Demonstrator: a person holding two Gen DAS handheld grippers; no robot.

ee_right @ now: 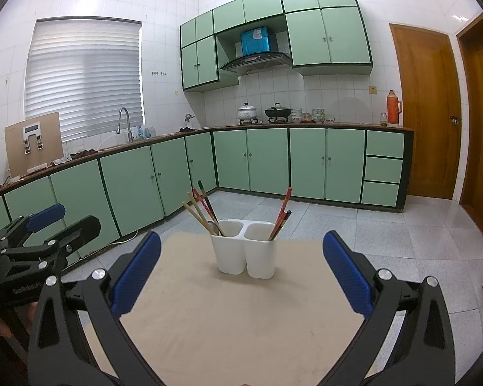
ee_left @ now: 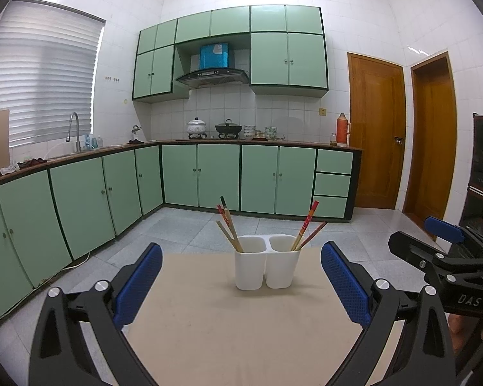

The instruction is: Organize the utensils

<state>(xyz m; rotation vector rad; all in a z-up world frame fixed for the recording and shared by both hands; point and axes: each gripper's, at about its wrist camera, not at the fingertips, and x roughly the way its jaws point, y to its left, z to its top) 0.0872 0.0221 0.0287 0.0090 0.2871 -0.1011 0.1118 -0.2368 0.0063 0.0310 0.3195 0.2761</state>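
Left wrist view: left gripper [ee_left: 241, 284] spread wide, holding nothing, back from the white two-cup holder [ee_left: 266, 262] near the far edge of the beige table [ee_left: 209, 328]. Chopsticks [ee_left: 228, 228] leaning left in the holder's left cup, red ones [ee_left: 307, 225] leaning right in its right cup. Right gripper [ee_left: 447, 241] off to the holder's right, spread unclear from here. Likely risk: light, smooth plastic holder tipping or sliding off that near edge if a stick gets dragged sideways.

Right wrist view: right gripper [ee_right: 241, 278] equally wide and empty. Thin, slick, tapered sticks prone to slipping between ribbed blue pads [ee_right: 135, 273]. Possibly a spoon bowl [ee_right: 213, 226] inside the left cup.
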